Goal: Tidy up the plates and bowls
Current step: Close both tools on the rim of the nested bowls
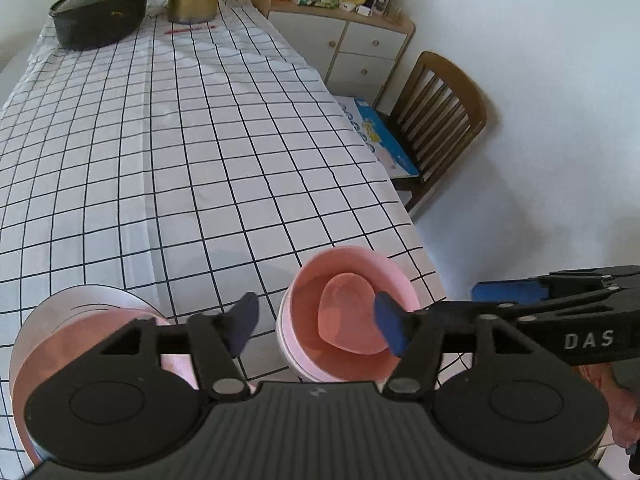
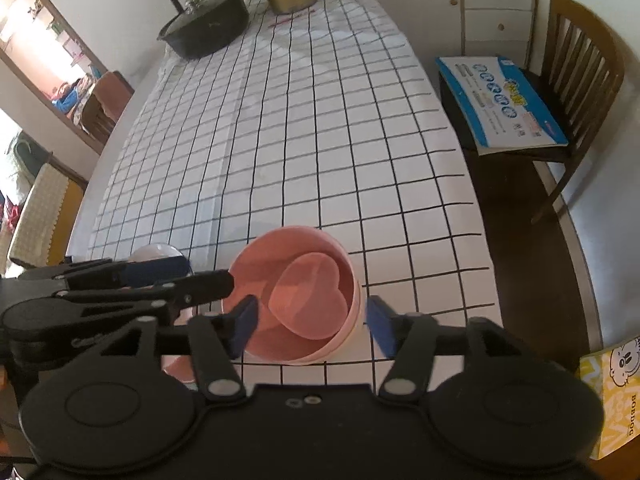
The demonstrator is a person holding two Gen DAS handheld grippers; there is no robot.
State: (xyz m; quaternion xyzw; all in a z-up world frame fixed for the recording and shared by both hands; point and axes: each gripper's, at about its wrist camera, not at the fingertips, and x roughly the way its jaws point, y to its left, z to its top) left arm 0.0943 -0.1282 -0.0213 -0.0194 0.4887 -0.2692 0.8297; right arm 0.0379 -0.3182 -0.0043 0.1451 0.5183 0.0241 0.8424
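Below the open right gripper point(image 2: 310, 326), the pink bowl point(image 2: 296, 296), unheld.

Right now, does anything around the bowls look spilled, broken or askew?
Only one thing: the heart-shaped dish sits tilted inside the stacked pink bowls, leaning on the wall rather than lying flat. No spills or damage visible.

My table point(image 2: 320, 128) wears a white black-gridded cloth. Beyond it, a pale drawer cabinet point(image 2: 496, 4) meets white walls; a wooden slatted chair point(image 2: 580, 60) holds a blue box point(image 2: 500, 100).
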